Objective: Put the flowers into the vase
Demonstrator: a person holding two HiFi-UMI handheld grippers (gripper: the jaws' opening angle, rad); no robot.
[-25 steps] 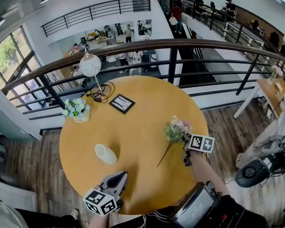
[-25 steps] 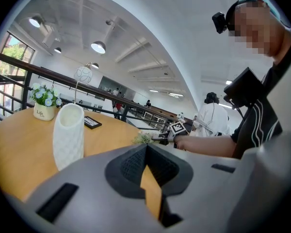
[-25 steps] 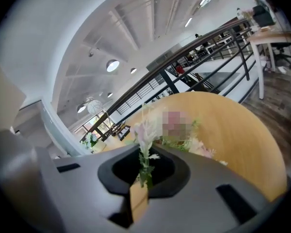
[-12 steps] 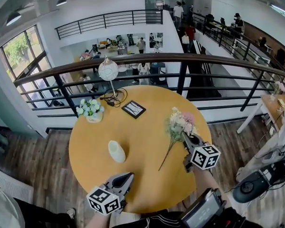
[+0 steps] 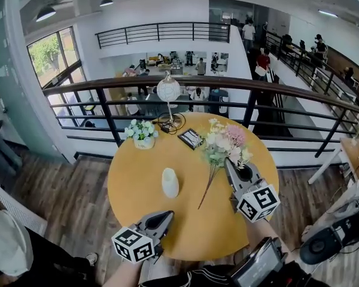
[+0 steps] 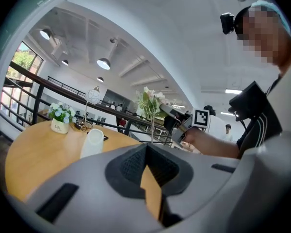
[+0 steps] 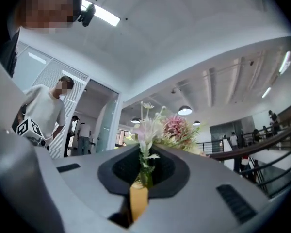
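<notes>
Right gripper (image 7: 138,191) first: its jaws are clamped on the stems of the flowers (image 7: 164,128), low on the bunch. The pink and cream blooms fan out just past the fingertips. From the head view we can see that same right gripper (image 5: 229,165) with the flowers (image 5: 225,141) standing blooms-up, and one thin stem trailing down and left under the jaws. The bunch is up in the air over the far right part of the table (image 5: 134,181), not touching it.

Left gripper (image 6: 148,176): the jaws look pressed together and we can't spot anything between them. In the head view the left gripper (image 5: 166,216) sits at the near edge of the table, pointing across it.

The vase (image 5: 170,182) is a small white one, upright near the middle of the tabletop. It's beyond the left gripper and to the left of the flowers, well apart from both. The left gripper view shows the vase (image 6: 91,142) upright too.

Further back there's a little pot of blue and white flowers (image 5: 143,134), a globe lamp (image 5: 168,90) and a black-framed square (image 5: 191,139) lying flat. The railing (image 5: 107,84) runs behind the table.
</notes>
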